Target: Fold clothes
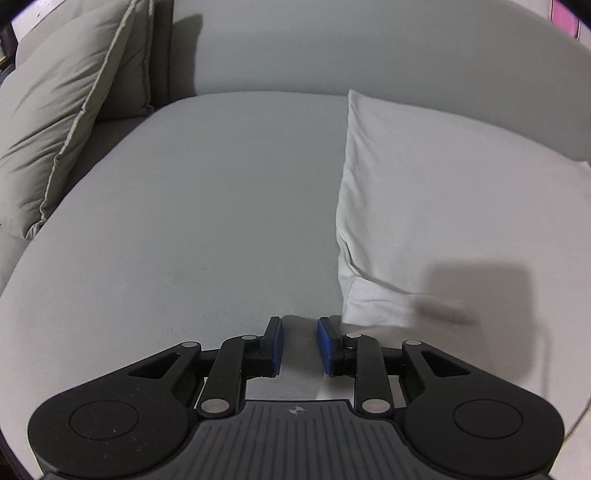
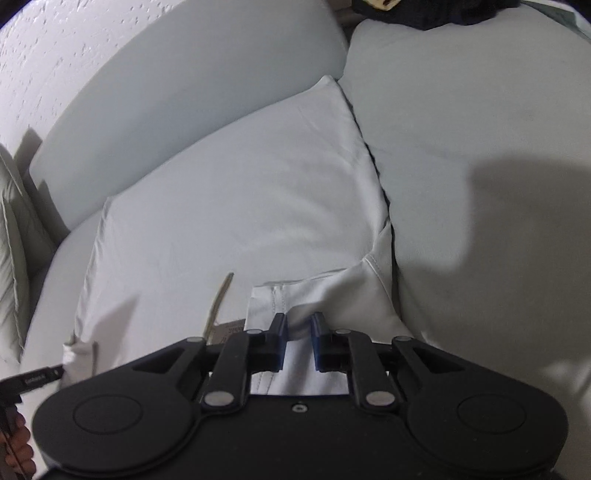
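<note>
Presently, both tongs point down at a pale grey sofa seat (image 1: pixel 207 206). A folded white garment (image 1: pixel 443 206) lies flat on the seat cushion, its far edge near the backrest (image 1: pixel 369 48).

Left tongs (image 1: pixel 300 345): blue pads (image 1: pixel 324 345) stand a little apart, nothing between them, only bare cushion below. They hover just beside the garment's near left corner, not touching the cloth as far as the view tells.

Right tongs (image 2: pixel 300 341): jaws narrowly parted, with a raised fold of the garment's stitched hem (image 2: pixel 280 295) standing up between them. Whether the pads actually press the cloth, I cannot tell.

An olive-grey throw pillow (image 1: pixel 62 122) leans at the seat's left end. A dark heap (image 2: pixel 424 13) sits on top of the backrest, too blurred to name. A hand (image 2: pixel 16 443) shows at the lower left of the right wrist view.
</note>
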### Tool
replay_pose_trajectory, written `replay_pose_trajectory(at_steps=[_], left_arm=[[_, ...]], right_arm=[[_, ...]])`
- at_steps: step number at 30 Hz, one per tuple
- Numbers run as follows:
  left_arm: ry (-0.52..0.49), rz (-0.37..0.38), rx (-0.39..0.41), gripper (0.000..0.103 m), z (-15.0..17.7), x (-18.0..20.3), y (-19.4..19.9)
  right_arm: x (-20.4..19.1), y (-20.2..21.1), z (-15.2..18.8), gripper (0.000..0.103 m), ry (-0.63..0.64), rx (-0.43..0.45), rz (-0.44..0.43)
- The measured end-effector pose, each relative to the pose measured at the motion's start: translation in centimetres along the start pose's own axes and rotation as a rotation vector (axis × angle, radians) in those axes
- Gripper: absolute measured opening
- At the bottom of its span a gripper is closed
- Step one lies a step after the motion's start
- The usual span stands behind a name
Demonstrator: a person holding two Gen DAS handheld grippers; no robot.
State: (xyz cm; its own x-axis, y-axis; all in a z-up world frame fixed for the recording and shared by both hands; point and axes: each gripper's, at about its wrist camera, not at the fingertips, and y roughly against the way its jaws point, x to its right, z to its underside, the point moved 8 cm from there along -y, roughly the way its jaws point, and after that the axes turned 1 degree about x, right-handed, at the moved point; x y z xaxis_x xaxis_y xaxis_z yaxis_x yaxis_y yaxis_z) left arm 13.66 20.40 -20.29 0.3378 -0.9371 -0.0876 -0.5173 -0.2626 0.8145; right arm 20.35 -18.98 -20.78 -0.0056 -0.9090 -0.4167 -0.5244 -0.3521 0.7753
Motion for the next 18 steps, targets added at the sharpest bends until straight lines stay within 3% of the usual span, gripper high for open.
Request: replay_pose_trajectory(at_steps=[4, 7, 10, 15, 18], left_arm=[[0.010, 0.088, 0.088, 0.025, 1.1, -0.1, 4.4], [-0.039, 0.148, 0.077, 0.029, 2.8, 1.5, 4.9], [-0.092, 0.069, -0.018, 0.034, 4.7, 2.4, 2.0], [0.005, 0.093, -0.010, 0.035, 5.1, 0.6, 3.4], [-0.047, 0.077, 0.044, 0.031, 6.2, 0.6, 5.9]], right_arm=[[0.8, 4.5, 1.0, 0.024, -0.053, 0.034, -0.073], [1.1, 5.8, 2.5, 0.025, -0.047, 0.020, -0.076], [1.5, 4.7, 4.2, 0.027, -0.027, -0.063, -0.043], [0.9, 6.2, 5.1, 0.027, 0.031, -0.064, -0.002], [1.4, 8.9, 6.0, 0.030, 0.058, -0.031, 0.000]])
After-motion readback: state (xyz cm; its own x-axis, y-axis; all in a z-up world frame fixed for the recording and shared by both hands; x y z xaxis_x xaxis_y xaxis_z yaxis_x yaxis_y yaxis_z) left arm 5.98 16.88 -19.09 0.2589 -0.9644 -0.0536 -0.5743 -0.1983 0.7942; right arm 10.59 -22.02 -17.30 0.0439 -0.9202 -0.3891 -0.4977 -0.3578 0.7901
